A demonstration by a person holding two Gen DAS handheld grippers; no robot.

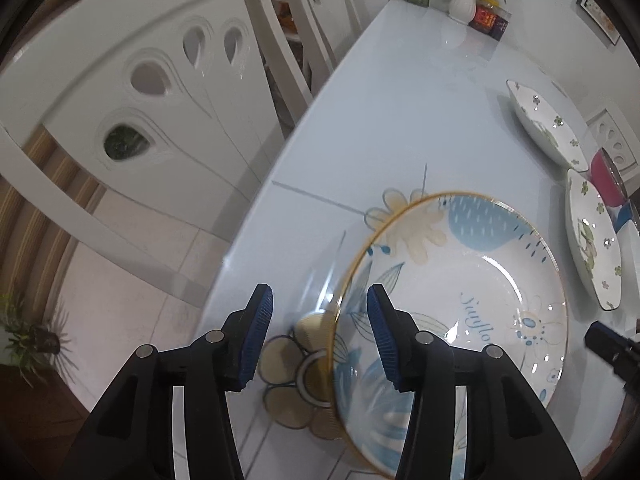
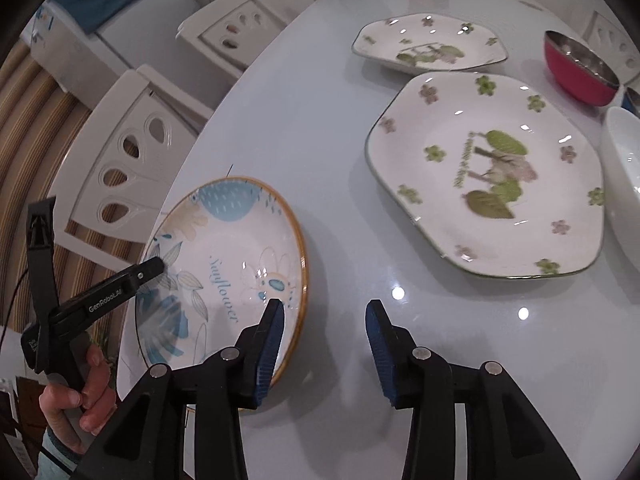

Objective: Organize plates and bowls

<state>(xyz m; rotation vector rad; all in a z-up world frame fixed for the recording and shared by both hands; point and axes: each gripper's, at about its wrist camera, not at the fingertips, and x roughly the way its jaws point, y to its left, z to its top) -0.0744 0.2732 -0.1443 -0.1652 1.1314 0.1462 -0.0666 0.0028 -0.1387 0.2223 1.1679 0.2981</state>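
Note:
A round plate with a gold rim and blue "Sunflower" print point(image 1: 452, 292) point(image 2: 224, 272) lies at the table's near left edge. My left gripper point(image 1: 320, 332) is open, its jaws on either side of the plate's left rim; it also shows in the right wrist view point(image 2: 152, 270). My right gripper point(image 2: 325, 344) is open and empty, just right of that plate's near rim. Two white angular plates with green flowers lie further right, one nearer point(image 2: 492, 184) point(image 1: 594, 240) and one farther point(image 2: 430, 42) point(image 1: 546, 124). A red bowl point(image 2: 580, 68) point(image 1: 606, 180) and a white bowl point(image 2: 624, 156) stand at the right.
The pale blue table point(image 2: 320, 120) point(image 1: 400, 100) carries a vase with flowers point(image 1: 464, 0) and jars point(image 1: 490, 16) at its far end. White chairs point(image 1: 140, 92) point(image 2: 132, 148) stand along the left edge. A flower-shaped coaster point(image 1: 292, 380) lies under the glass top.

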